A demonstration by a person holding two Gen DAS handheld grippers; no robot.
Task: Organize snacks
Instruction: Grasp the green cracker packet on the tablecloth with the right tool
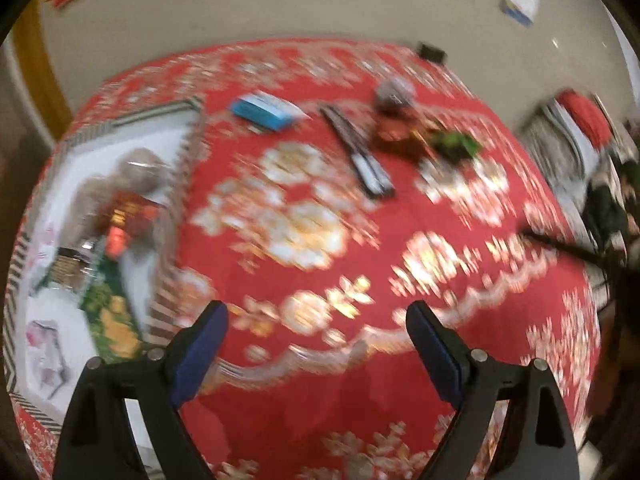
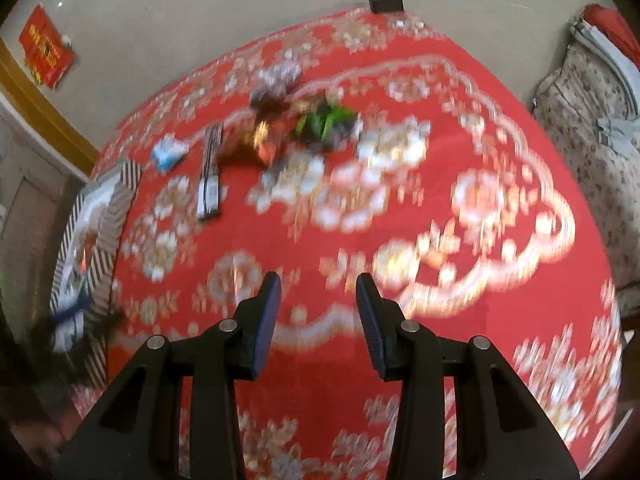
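Both views are motion-blurred. A white box with a striped rim stands at the table's left and holds several snack packets, among them a red one and a green one. On the red flowered tablecloth lie a blue packet, a long dark packet and a small heap of grey, brown and green packets. My left gripper hangs wide open and empty over bare cloth beside the box. My right gripper has a narrow gap and nothing in it. It is well short of the heap.
A small black object sits at the table's far edge by the pale wall. A chair with flowered fabric stands off the table's right side. A dark blurred shape crosses the right edge of the left wrist view.
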